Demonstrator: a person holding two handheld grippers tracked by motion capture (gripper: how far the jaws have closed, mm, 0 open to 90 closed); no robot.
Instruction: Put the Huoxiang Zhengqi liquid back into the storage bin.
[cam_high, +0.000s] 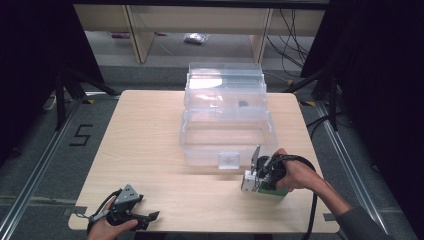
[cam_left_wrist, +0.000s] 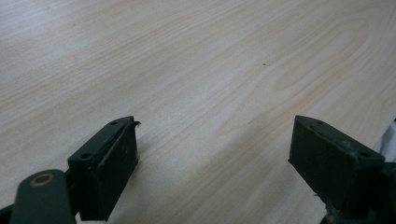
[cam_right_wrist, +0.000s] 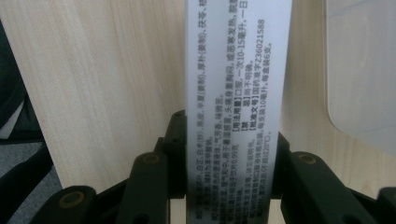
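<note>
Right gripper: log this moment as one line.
right gripper: shut on medicine box | left gripper: open, over table | clear bin: lid open

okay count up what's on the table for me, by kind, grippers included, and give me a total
Handheld grippers: 2, the left gripper open over bare wood, the right gripper shut on the box.
Small printed boxes: 1, the white and green box between the right gripper's jaws.
Clear plastic storage bins: 1, the open bin at mid-table, lid tipped back.
Total: 4
</note>
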